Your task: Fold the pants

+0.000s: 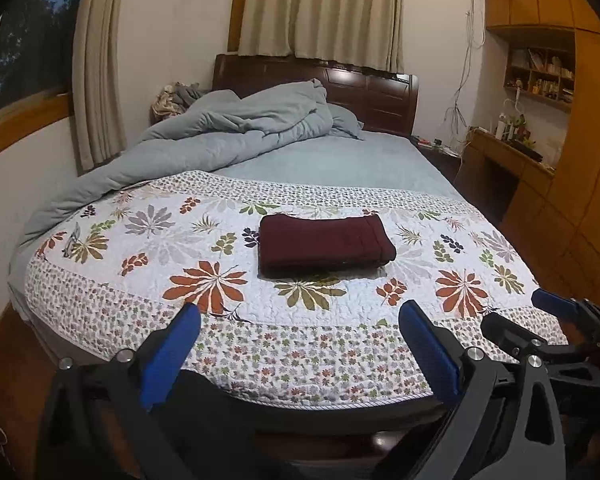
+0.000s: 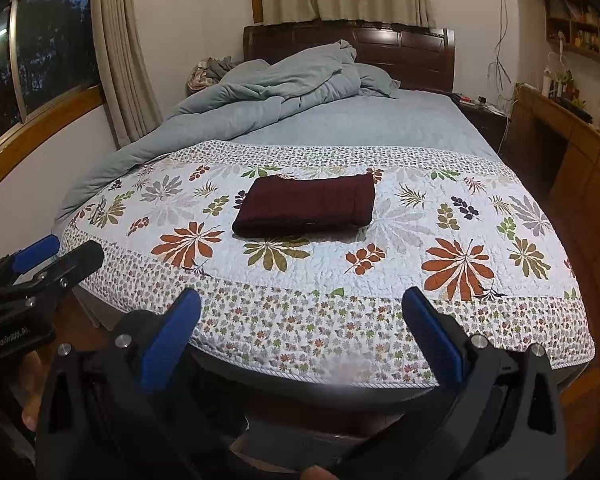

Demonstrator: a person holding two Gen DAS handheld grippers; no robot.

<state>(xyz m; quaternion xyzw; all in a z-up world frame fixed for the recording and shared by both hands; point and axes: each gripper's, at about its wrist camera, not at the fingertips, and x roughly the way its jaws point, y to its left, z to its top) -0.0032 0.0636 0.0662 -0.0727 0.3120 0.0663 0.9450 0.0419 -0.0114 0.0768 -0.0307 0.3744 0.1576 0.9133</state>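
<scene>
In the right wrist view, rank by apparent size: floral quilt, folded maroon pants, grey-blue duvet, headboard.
1. floral quilt
2. grey-blue duvet
3. folded maroon pants and headboard: look similar; headboard is farther and partly hidden, so unranked.

The pants are dark maroon, folded into a compact rectangle of several stacked layers — thick, rounded folds face the foot edge of the bed, and stitched seam lines run across the top near the right end. They lie flat on the floral quilt, about midway between its left and right edges — nothing touches them.
</scene>
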